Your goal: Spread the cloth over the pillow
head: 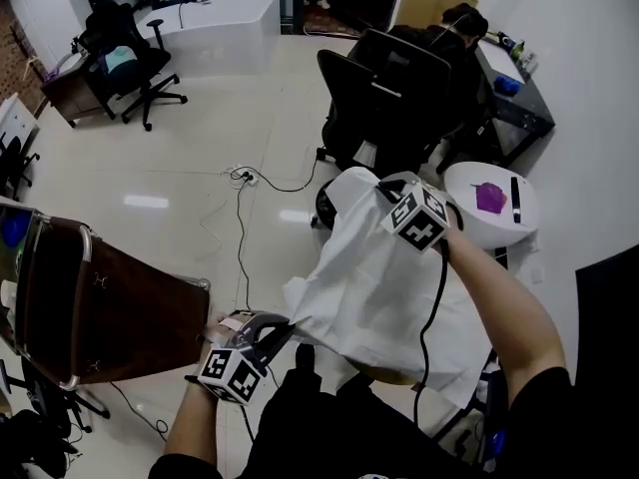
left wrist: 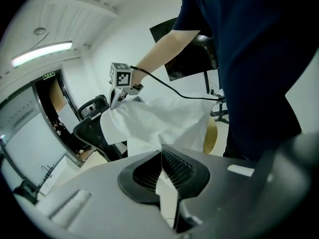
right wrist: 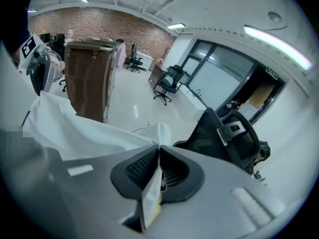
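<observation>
A white cloth [head: 379, 287] hangs stretched between my two grippers, above the person's lap. My left gripper [head: 285, 325] sits low and near, shut on the cloth's near corner; in the left gripper view white fabric [left wrist: 154, 123] is pinched between the ribbed pads [left wrist: 174, 166]. My right gripper [head: 382, 184] is raised farther out, shut on the far edge of the cloth [right wrist: 75, 128]. A tan pillow [head: 394, 375] peeks out under the cloth's lower edge and shows as a yellow curve [left wrist: 213, 136] in the left gripper view. Most of the pillow is hidden.
A brown fabric hamper on a metal frame [head: 110, 307] stands at the left. A black office chair [head: 384, 98] is just beyond the cloth. A round white table [head: 469, 193] stands at the right. A cable [head: 240, 228] runs across the glossy floor.
</observation>
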Demonstrator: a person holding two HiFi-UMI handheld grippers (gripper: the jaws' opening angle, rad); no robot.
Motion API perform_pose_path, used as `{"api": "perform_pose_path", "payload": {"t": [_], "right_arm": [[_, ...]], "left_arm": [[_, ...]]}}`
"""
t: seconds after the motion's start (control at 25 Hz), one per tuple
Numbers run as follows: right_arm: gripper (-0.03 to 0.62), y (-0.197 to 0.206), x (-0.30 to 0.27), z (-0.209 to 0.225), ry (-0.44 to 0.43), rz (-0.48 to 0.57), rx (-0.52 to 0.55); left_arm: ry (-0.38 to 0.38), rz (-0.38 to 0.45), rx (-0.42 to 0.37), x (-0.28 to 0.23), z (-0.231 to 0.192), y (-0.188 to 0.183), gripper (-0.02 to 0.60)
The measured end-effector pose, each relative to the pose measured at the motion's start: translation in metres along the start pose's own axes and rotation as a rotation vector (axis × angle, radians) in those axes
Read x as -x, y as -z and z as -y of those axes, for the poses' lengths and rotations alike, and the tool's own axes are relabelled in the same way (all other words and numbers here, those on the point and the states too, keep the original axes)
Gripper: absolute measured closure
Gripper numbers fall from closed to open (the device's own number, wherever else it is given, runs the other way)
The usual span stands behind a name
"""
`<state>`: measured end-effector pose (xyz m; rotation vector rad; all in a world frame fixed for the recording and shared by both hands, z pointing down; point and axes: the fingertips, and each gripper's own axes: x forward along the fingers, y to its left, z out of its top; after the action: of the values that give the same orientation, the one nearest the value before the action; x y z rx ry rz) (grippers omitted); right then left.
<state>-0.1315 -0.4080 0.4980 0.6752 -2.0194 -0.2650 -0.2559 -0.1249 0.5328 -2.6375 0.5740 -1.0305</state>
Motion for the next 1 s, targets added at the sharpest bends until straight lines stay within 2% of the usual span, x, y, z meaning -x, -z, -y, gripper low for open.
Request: {"api": "perform_pose_path", "payload": {"t": [0.24,0.56,1.0], "right_arm": [[0.574,0.015,-0.054,-0.010,0.019,-0.069,0.031],[0.574,0.046,-0.125,-0.029,0.025,-0.190,0.063],[0.545,0.072,-0.170,-0.081,-0.117,-0.270,0.010]], "left_arm": [[0.029,-0.082,0.079,-0.013,0.016,0.049,0.581],[0.082,-0.141,0.190,-0.014,0.048,0.099,0.581],[0.146,-0.190,0.224,-0.033,0.073,0.133,0.581]]}}
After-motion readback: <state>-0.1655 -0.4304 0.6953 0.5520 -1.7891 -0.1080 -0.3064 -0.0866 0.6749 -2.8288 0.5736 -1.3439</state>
